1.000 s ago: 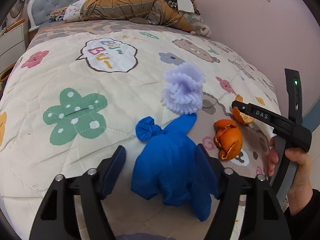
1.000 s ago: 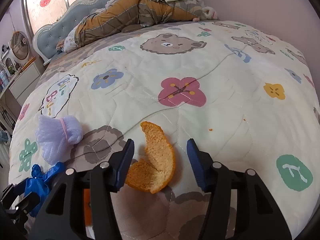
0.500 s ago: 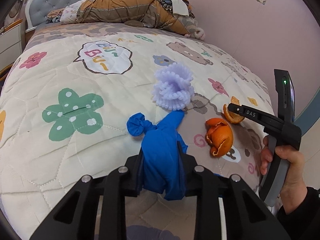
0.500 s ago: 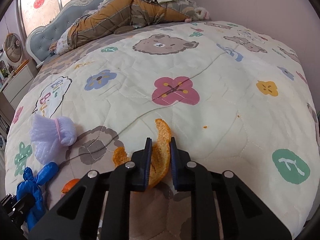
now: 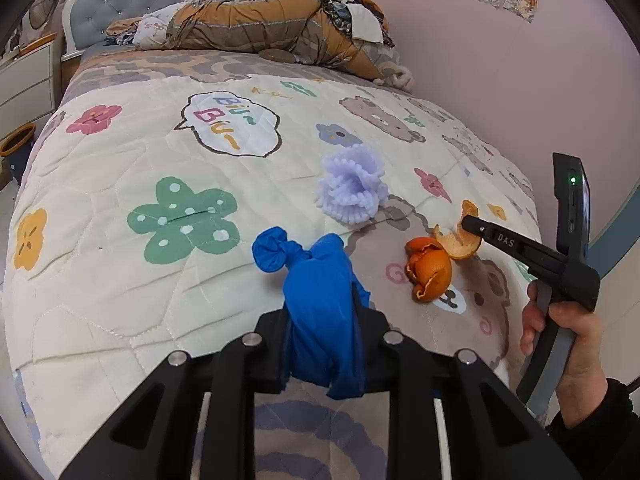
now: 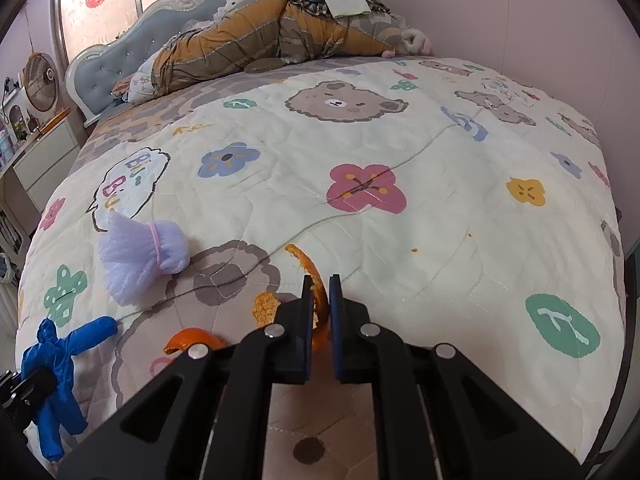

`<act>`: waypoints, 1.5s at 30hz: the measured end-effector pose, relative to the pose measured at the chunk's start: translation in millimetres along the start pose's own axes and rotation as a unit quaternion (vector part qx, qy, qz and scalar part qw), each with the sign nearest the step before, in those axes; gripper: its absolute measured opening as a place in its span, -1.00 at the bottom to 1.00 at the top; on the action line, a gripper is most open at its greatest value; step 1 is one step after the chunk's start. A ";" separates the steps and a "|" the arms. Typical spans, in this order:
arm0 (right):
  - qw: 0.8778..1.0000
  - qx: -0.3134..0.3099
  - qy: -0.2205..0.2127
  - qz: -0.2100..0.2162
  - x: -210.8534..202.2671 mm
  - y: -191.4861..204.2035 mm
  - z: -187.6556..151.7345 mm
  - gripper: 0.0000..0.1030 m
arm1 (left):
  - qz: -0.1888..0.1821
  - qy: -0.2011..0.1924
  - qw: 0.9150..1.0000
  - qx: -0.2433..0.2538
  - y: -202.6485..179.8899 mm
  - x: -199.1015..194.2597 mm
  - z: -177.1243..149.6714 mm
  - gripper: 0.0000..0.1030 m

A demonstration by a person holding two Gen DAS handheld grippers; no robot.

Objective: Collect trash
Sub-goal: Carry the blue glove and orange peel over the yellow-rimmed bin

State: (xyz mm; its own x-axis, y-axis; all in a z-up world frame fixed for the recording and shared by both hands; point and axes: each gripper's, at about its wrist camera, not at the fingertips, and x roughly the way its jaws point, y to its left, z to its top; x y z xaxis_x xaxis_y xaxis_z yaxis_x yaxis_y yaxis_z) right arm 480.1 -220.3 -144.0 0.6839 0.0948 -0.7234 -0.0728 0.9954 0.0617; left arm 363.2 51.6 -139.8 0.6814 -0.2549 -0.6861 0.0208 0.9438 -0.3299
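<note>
My left gripper (image 5: 322,312) is shut on a crumpled blue glove (image 5: 316,280) and holds it above the quilt; the glove also shows in the right wrist view (image 6: 60,356). My right gripper (image 6: 320,292) is shut on a curved orange peel strip (image 6: 308,268), seen in the left wrist view (image 5: 460,240) lifted off the bed. A second, balled orange peel (image 5: 430,272) lies on the quilt between the grippers. A lilac foam fruit net (image 5: 352,190) lies just beyond; it also shows in the right wrist view (image 6: 140,252).
The bed's patterned quilt (image 6: 400,152) fills both views. A heap of bedding and clothes (image 5: 280,28) lies by the headboard. A pink wall (image 5: 500,72) runs along the bed's right side. White drawers (image 5: 24,80) stand at the left.
Both grippers closed, the left on the blue glove and the right on the peel strip, and both have lifted their pieces off the quilt.
</note>
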 end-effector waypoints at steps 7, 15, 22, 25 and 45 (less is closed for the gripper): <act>1.000 -0.005 -0.014 0.014 -28.9 6.3 -9.3 -0.89 | -0.003 -0.012 1.000 0.001 3.7 -29.8 -8.0 -0.59; 0.999 -0.009 -0.029 0.038 -72.5 13.4 -25.9 -0.89 | -0.012 -0.019 1.000 0.005 5.0 -60.8 -22.2 -0.59; 0.998 -0.005 -0.039 0.055 -111.8 13.7 -44.2 -0.89 | -0.022 -0.026 0.999 0.010 -1.9 -89.4 -34.4 -0.59; 0.997 -0.004 -0.043 0.060 -126.9 11.6 -52.3 -0.89 | -0.024 -0.027 0.999 0.015 -6.2 -101.0 -41.1 -0.59; 0.995 0.015 -0.067 0.078 -222.4 -18.6 -117.6 -0.89 | -0.079 -0.043 0.994 0.068 -60.3 -166.7 -78.1 -0.59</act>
State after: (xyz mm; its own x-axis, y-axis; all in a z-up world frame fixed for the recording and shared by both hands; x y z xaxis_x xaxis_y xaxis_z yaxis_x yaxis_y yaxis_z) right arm 244.0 -261.1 -65.1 0.7574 0.2462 -0.6047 -0.1644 0.9683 0.1882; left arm 191.2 20.8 -56.2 0.7214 -0.3882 -0.5736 0.2274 0.9150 -0.3333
